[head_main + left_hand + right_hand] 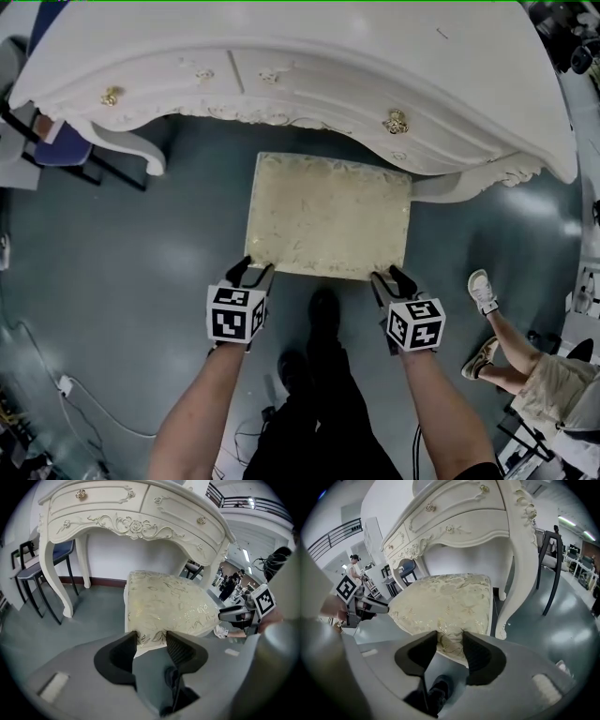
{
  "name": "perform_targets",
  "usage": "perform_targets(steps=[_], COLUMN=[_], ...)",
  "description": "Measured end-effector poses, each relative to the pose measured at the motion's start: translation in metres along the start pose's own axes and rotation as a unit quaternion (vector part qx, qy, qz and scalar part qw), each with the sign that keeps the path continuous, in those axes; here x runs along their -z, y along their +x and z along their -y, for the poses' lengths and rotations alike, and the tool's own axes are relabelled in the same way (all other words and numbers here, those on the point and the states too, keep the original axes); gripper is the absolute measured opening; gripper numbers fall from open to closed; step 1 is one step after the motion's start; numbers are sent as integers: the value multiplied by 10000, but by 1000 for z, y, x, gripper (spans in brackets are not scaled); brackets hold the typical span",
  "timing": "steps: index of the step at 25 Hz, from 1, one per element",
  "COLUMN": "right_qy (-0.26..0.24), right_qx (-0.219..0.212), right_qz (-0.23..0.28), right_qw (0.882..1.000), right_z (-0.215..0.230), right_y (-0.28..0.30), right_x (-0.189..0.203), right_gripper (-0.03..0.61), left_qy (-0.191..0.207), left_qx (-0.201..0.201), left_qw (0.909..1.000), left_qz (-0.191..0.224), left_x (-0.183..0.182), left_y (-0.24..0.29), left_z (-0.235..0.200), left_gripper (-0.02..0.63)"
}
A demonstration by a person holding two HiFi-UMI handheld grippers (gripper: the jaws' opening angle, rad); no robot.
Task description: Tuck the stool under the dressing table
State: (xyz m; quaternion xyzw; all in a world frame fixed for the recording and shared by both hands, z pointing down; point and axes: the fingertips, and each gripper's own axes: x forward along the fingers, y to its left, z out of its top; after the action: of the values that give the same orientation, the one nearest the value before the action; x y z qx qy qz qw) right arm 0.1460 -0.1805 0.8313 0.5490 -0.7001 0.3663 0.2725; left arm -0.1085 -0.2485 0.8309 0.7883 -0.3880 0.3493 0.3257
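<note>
The stool (328, 216) has a cream cushion with a gold leaf pattern and stands on the grey floor, its far edge just under the front of the white dressing table (309, 56). My left gripper (251, 272) is shut on the cushion's near left corner. My right gripper (389, 279) is shut on the near right corner. In the left gripper view the cushion's edge (164, 606) sits pinched in the left gripper (151, 639). The right gripper view shows the fabric (445, 599) squeezed in the right gripper (449, 641). The table's knee opening (131, 550) lies straight ahead.
Carved table legs (56, 578) (520, 583) flank the opening. A dark blue chair (61, 145) stands left of the table and a black chair (551, 564) to its right. Another person's legs and shoes (483, 291) are at the right. Cables (66, 384) lie at the lower left.
</note>
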Motion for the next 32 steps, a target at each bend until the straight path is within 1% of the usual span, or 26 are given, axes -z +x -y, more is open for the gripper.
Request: perform_targets(steps=[7, 11, 14, 20, 22, 24, 25, 26, 27, 28, 29, 32], right_qy=[-53, -77, -48, -58, -49, 195, 402, 579, 665, 651, 575, 473], right_qx=[114, 55, 61, 169, 177, 236, 296, 353, 383, 386, 380, 406], right_qz=[84, 117, 240, 510, 567, 666, 719, 747, 731, 670, 590, 515], right_qw=[9999, 9999, 9997, 9985, 9982, 9973, 9962, 9949, 9944, 9949, 9959, 9967], right_z=[19, 24, 29, 44, 50, 59, 64, 69, 71, 72, 72, 72], right_y=[21, 32, 40, 61, 68, 67, 63, 58, 54, 53, 54, 60], right_x=[-40, -57, -71, -108, -124, -140, -144, -143, -140, -135, -130, -121], right_gripper=[179, 179, 179, 179, 179, 180, 157, 98, 60, 57, 52, 38], left_qy=[41, 32, 46, 125, -24, -424, -650, -824, -906, -875, -764, -297], left_qx=[137, 98, 41, 80, 117, 73, 33, 7, 3, 22, 57, 173], left_qw=[9998, 9996, 9994, 9990, 9983, 9958, 9940, 9925, 9920, 9930, 9947, 9984], left_qz=[130, 264, 349, 419, 573, 802, 876, 903, 875, 796, 692, 444], left_x=[-39, -55, -72, -107, -122, -132, -133, -130, -126, -122, -117, -111], left_y=[20, 28, 36, 54, 59, 56, 52, 49, 47, 48, 51, 62], left_z=[-8, -16, -22, -34, -41, -51, -53, -53, -51, -47, -43, -31], left_gripper=[216, 216, 216, 216, 218, 189, 187, 184, 183, 183, 183, 183])
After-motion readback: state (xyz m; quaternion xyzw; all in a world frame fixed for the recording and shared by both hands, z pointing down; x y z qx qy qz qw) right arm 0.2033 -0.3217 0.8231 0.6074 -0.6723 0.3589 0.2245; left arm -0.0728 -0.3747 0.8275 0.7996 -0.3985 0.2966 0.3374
